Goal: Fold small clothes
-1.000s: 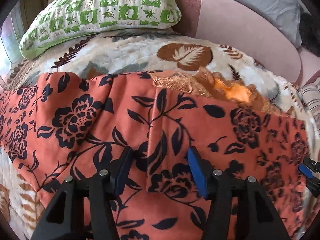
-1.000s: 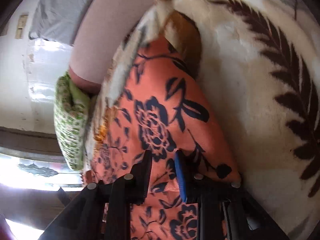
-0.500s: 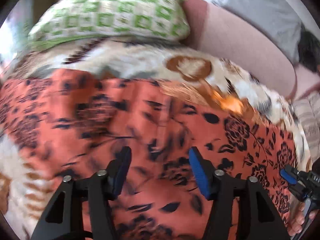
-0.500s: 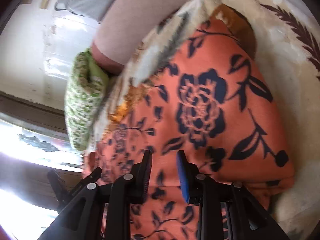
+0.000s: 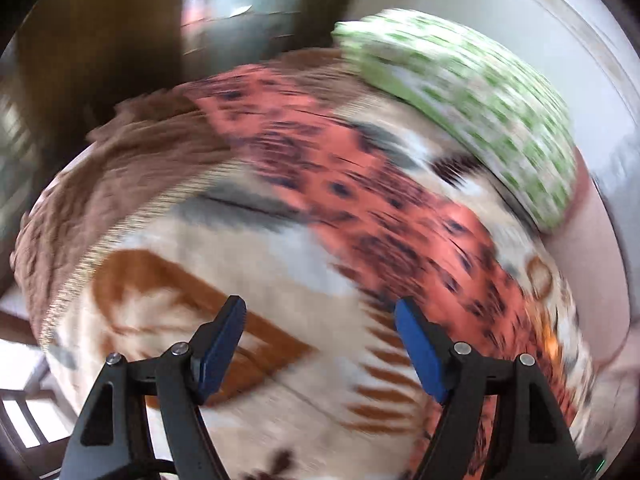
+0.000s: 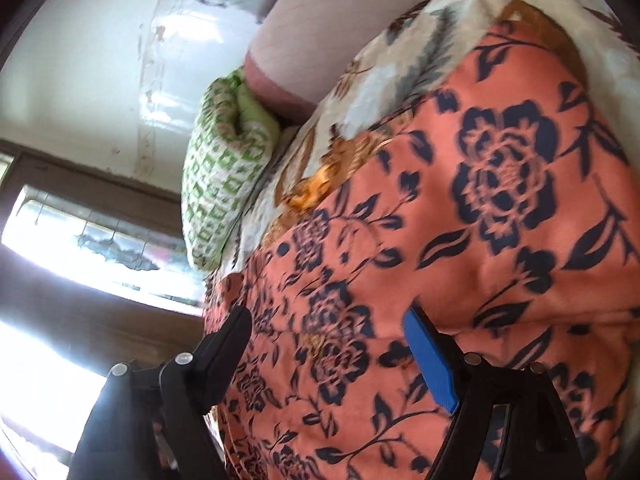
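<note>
Orange fabric printed with dark navy roses, the garment (image 6: 460,240) lies spread on the bed, and it looks thin and limp: light to lift, soft, likely to slump and crease wherever it is not supported. It should not slip much on the fleecy blanket under it. My guess is that the best hold is at a hem or a corner, pinching one layer at the edge rather than the middle of the cloth (a pinch in the middle would only bunch it).

Both tools are let go. The right gripper (image 6: 328,332) has just been opening; its jaws stand wide above the printed cloth, with fabric below the gap but not pressed by the pads. The left gripper (image 5: 320,328) has also just been opening and is empty, poised over bare blanket with the garment (image 5: 380,200) stretching away beyond it to the upper left. That view is badly smeared, so finer detail there cannot be told.

The blanket (image 5: 260,272) is cream plush with brown and grey leaf shapes, and it has a brown edge. A green-and-white checked pillow (image 6: 224,184) sits at the head of the bed against a pinkish headboard (image 6: 332,36). Behind it are a pale wall and a bright window (image 6: 80,240).
</note>
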`<action>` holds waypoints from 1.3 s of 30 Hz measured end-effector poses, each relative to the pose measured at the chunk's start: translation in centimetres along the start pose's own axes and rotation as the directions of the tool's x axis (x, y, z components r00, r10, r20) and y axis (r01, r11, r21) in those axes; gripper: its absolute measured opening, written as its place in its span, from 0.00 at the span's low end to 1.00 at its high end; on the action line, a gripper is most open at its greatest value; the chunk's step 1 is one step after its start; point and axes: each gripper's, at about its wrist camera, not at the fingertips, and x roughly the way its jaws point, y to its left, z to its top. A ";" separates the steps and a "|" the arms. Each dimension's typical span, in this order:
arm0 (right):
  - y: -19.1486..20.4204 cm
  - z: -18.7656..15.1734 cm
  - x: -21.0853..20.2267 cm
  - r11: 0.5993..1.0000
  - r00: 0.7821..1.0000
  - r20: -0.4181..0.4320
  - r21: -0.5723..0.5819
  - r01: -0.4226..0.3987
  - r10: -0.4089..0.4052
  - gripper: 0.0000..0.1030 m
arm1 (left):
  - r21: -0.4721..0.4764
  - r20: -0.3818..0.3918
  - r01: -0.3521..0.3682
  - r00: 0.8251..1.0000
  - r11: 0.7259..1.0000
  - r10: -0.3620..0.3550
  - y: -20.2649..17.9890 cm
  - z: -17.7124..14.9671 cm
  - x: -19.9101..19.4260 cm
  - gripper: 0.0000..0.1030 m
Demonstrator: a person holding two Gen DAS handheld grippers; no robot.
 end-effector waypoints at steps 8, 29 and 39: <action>1.1 -1.1 1.8 0.996 0.998 -0.039 -0.081 0.043 -0.046 0.77 | -0.245 -0.013 0.053 0.998 0.968 -0.058 6.9 7.3 2.5 0.75; 1.0 -0.4 3.7 0.977 0.991 -0.015 -0.168 0.130 -0.134 0.74 | -0.157 0.129 -0.010 0.991 0.987 0.031 6.1 13.5 9.7 0.07; 1.2 0.4 2.3 0.980 0.991 0.034 -0.151 0.130 -0.126 0.73 | 0.251 0.293 -0.027 0.955 0.968 -0.049 -5.1 9.7 1.5 0.05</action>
